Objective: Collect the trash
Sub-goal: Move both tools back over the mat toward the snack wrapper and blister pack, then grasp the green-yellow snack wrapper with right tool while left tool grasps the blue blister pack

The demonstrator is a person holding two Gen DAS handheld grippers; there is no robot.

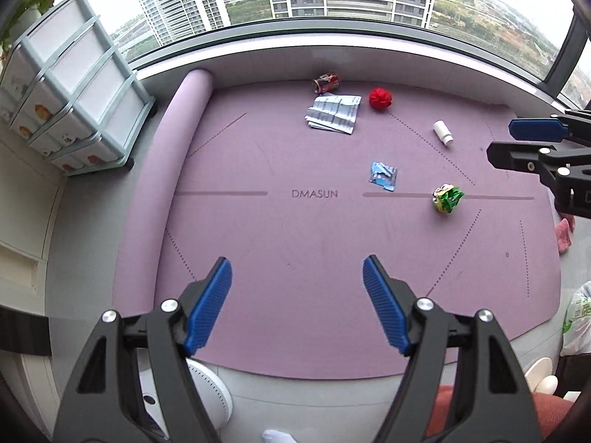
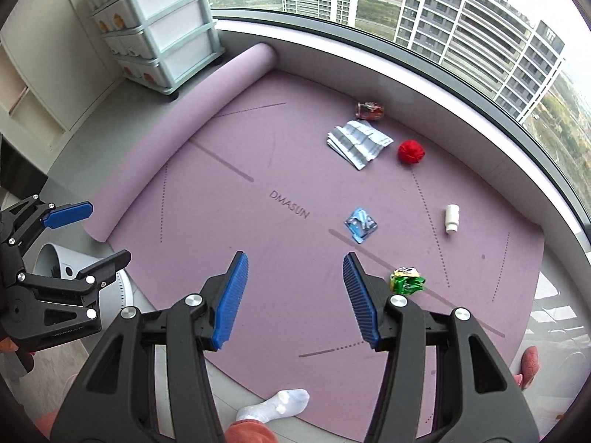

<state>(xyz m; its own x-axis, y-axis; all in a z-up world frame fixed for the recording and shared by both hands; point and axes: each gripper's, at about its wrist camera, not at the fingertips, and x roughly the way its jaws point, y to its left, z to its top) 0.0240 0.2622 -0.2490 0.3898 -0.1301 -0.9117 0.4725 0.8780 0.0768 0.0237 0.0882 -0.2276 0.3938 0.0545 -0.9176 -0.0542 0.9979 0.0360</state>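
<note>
Mat (image 1: 295, 229), purple, printed DMASUN, spread on the floor below a big window; its left end is rolled up. Left of the roll we note a pale blue drawer unit (image 1: 77, 85) against the wall.

Trash lies scattered over the right half of the mat, all pieces apart from one another. Going left to right in the left wrist view: a crushed can (image 1: 326, 82) at the far edge; just in front of it a folded printed paper (image 1: 334, 113); a red crumpled ball (image 1: 380, 98) near the far edge; a small blue wrapper (image 1: 383, 176) close to the mat's centre line; a green crumpled wrapper (image 1: 447, 198) on that line; a white bottle (image 1: 443, 131) on its side toward the right end.

Left gripper (image 1: 297, 295) hangs over the near edge of the mat, blue pads well apart, nothing between them. Right gripper (image 2: 295, 291) likewise over the near part, jaws apart and empty; the green wrapper sits just right of its right finger, not touching as far as we can judge.

A white-socked foot (image 2: 277, 404) rests on the near edge. At the right edge of the left view, a plastic bag (image 1: 578, 317), only partly seen.
</note>
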